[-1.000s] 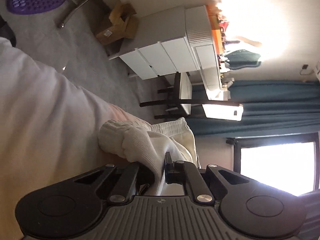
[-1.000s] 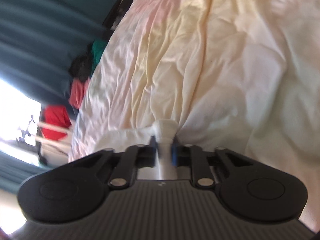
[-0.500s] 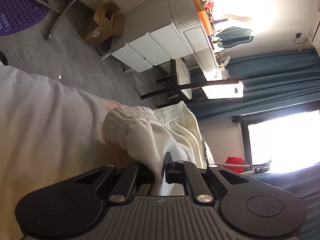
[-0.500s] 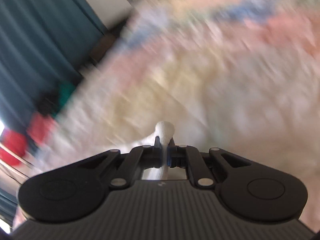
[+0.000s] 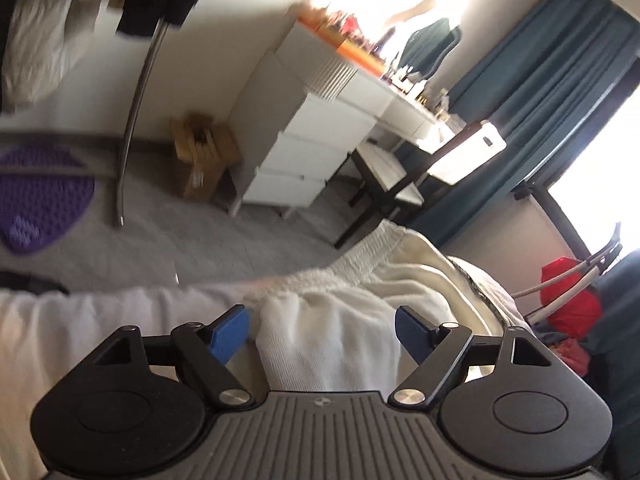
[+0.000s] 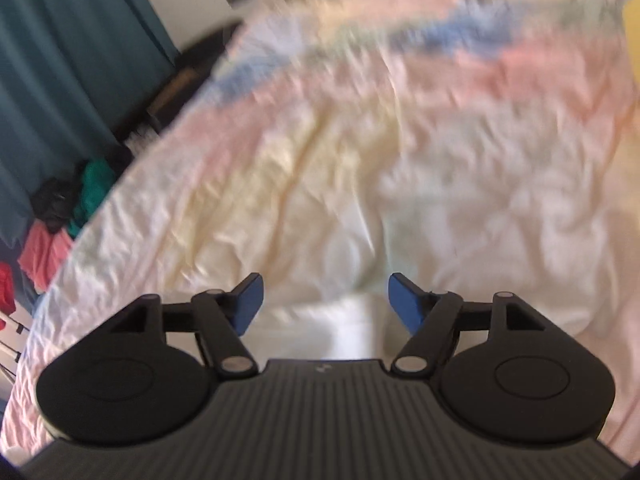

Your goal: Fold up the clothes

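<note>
A cream white garment with a ribbed elastic waistband lies on the bed in the left wrist view. My left gripper is open, its blue pads wide apart on either side of a bunched fold of the garment. In the right wrist view my right gripper is open too, over a white piece of the garment that lies on the pastel bedsheet. Neither gripper holds cloth. The right wrist view is blurred.
A white chest of drawers, a black chair, a cardboard box and a purple mat stand on the grey floor beyond the bed. Blue curtains hang at the window. Coloured clothes lie beside the bed.
Both grippers have opened and let go of the white garment. Both cameras have swung; the left now looks more level across the room.
</note>
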### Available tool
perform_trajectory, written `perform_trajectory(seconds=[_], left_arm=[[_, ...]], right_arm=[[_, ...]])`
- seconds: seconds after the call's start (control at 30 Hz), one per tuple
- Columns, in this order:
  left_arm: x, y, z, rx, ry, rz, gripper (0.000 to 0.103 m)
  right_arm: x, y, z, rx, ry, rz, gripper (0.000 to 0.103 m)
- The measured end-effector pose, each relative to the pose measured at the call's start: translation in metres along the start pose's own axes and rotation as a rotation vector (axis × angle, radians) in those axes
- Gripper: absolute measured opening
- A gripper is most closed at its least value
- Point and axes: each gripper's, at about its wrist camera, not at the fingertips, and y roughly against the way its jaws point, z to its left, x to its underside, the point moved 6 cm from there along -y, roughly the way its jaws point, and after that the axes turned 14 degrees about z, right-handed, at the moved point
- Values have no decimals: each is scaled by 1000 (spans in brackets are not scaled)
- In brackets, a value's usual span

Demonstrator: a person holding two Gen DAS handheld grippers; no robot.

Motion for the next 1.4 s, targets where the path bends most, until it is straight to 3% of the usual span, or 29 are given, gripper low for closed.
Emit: perform_trajectory(seconds=[0.1, 0.2, 0.27, 0.37, 0.5, 0.67, 0.87, 0.9, 0.97, 1.03, 1.17, 1.2, 1.23, 1.27, 1.33, 1.37, 1.4], left_arm=[[6, 24, -31, -14, -151, -133, 92], [22, 38, -72, 6, -349, -229, 95], [40, 35, -101, 69, -485, -218, 99], [80, 19, -143, 181, -704, -96, 99], [135, 8, -200, 244, -955, -85, 99], [207, -21, -284, 326, -1185, -27, 97], [305, -73, -410, 315, -1407, -7, 95], [321, -81, -426, 295, -1470, -38, 95], [353, -112, -457, 97, -1629, -124, 93], [377, -144, -475, 18, -1761, -110, 93], [397, -210, -489, -214, -1961, -48, 92], [395, -221, -484, -278, -2018, -56, 84], [394, -232, -480, -342, -2075, -65, 66], [391, -238, -471, -401, -2177, -130, 58], [387, -244, -468, -408, -2242, -124, 31], [384, -247, -466, -411, -2274, -121, 25], [380, -241, -472, -373, -2241, -123, 20]], right_arm=[[6, 26, 23, -47, 95, -90, 72], [31, 47, 51, -147, 244, -89, 72], [58, 61, 72, -243, 370, -51, 72], [96, 75, 95, -352, 503, 30, 71], [124, 86, 110, -424, 569, 96, 71], [125, 77, 113, -421, 530, 105, 71], [120, 52, 107, -379, 494, 92, 71], [119, 47, 106, -374, 483, 98, 71], [117, 37, 105, -370, 464, 114, 71], [116, 28, 105, -370, 448, 132, 71], [115, 10, 105, -370, 415, 168, 71], [114, 6, 105, -370, 407, 177, 71], [114, 1, 105, -370, 398, 186, 71], [114, -3, 105, -369, 390, 195, 71], [113, -12, 105, -369, 373, 212, 71], [113, -16, 105, -366, 367, 220, 71], [113, -18, 105, -356, 366, 224, 71]])
